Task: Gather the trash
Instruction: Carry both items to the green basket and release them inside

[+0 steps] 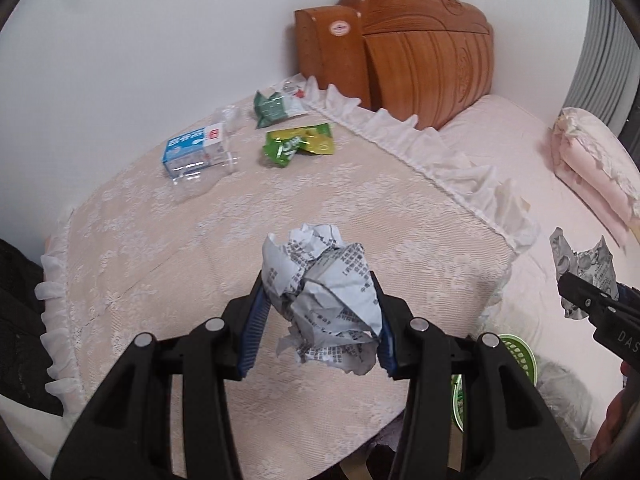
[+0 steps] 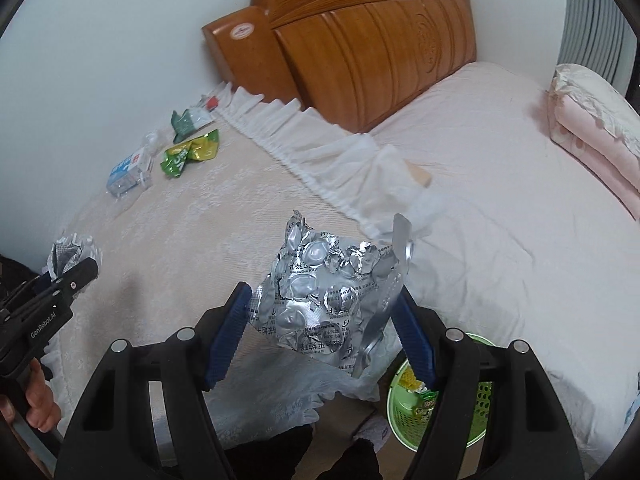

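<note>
My left tool [image 1: 320, 312] is clamped on a crumpled paper ball [image 1: 324, 300], printed with small grey text, the blue pads pressing its two sides. My right tool [image 2: 324, 312] is clamped on a crushed foil blister sheet [image 2: 320, 300], gripped across its lower half with the torn top sticking up free. Both loads hang in the air above the near edge of the lace-covered worktop [image 1: 180, 240], beside the bed [image 2: 500, 200].

Both pieces look very light, I judge. The paper is soft and springy, so a squeeze across the thickest part of the wad suits it; a loose flap could tear or slip out. The foil is thin, stiff in its creases and probably slick, with sharp torn edges; taking it across the bunched middle seems safer than by a corner, which would fold away.

Below, at the bed's edge, stands a green basket [image 2: 476, 408] with some wrappers already in it, which I take to be the place for the trash.

Farther out on the worktop, near the wall, more trash waits: a flattened clear bottle [image 1: 196, 156] with a blue label, a yellow-green wrapper [image 1: 298, 144] and a dark green wrapper [image 1: 276, 106]. Behind stands the wooden headboard [image 1: 420, 52], and a folded pink quilt [image 2: 592, 136] lies on the bed.
</note>
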`<state>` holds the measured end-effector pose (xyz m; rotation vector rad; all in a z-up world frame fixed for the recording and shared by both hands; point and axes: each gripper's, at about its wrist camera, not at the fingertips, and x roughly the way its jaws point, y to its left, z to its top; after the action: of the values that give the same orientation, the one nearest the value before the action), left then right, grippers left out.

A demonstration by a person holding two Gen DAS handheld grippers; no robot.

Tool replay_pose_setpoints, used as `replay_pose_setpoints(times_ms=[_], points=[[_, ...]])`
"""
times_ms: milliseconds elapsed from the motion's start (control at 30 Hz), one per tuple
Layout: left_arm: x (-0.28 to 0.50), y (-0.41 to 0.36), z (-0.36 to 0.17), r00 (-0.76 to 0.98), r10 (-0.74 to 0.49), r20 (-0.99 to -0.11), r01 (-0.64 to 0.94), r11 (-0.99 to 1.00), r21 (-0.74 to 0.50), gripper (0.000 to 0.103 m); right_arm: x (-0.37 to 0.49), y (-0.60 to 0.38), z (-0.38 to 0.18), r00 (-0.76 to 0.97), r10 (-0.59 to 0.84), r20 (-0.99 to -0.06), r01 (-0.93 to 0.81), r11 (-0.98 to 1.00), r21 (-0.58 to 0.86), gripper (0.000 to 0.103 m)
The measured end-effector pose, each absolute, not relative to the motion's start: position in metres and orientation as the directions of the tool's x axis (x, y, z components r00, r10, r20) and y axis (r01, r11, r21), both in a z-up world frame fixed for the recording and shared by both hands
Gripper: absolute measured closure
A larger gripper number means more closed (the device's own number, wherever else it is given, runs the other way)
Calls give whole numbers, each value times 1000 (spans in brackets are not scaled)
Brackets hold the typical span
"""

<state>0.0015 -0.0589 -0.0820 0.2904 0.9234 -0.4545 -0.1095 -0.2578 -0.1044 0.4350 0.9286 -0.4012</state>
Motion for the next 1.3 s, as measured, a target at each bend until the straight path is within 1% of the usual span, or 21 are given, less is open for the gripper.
replay_pose_setpoints(times_ms=[133,267,367,467,567,733,967,1033,1067,1100,1167,1233,1267,1300], points=[[-23,-93,-82,497,-277,-823,554,831,55,58,-142,-286,-102,542,-175,-822,545,818,186,32],[-51,-131,-90,431,-315,-845,628,778,30,58,-179,-315,-102,526,-217,-822,594,785,173,32],[-79,-169,-112,330,-358,-874,716,698,-16,58,-209,-335,-105,497,-262,-827,634,760,140,31],[-111,-211,-146,193,-382,-904,797,598,-83,58,-238,-354,-113,462,-285,-840,676,726,125,31],[-142,-248,-183,94,-364,-927,848,516,-117,58,-265,-371,-124,432,-293,-853,712,691,123,31],[-181,-290,-232,28,-281,-959,894,437,-101,58,-309,-391,-147,384,-287,-878,765,631,129,31],[-207,-308,-250,0,-235,-972,923,373,-90,57,-345,-405,-166,363,-278,-889,801,580,146,30],[-209,-311,-254,-29,-214,-976,926,363,-107,53,-348,-406,-170,359,-274,-892,805,574,147,30],[-211,-312,-256,-41,-207,-978,926,360,-115,48,-350,-406,-172,358,-270,-894,806,572,150,30],[-213,-313,-256,-46,-205,-978,926,357,-118,40,-352,-407,-175,357,-263,-896,807,570,154,30],[-216,-313,-252,-15,-213,-977,931,353,-92,31,-354,-408,-179,355,-254,-900,808,568,158,30],[-218,-312,-244,25,-228,-973,938,343,-56,25,-355,-407,-183,347,-249,-904,809,567,154,30],[-219,-311,-239,43,-233,-971,940,340,-40,20,-356,-407,-186,344,-245,-907,810,566,154,30],[-219,-310,-233,59,-241,-969,940,340,-27,17,-357,-408,-188,341,-241,-909,811,565,154,30]])
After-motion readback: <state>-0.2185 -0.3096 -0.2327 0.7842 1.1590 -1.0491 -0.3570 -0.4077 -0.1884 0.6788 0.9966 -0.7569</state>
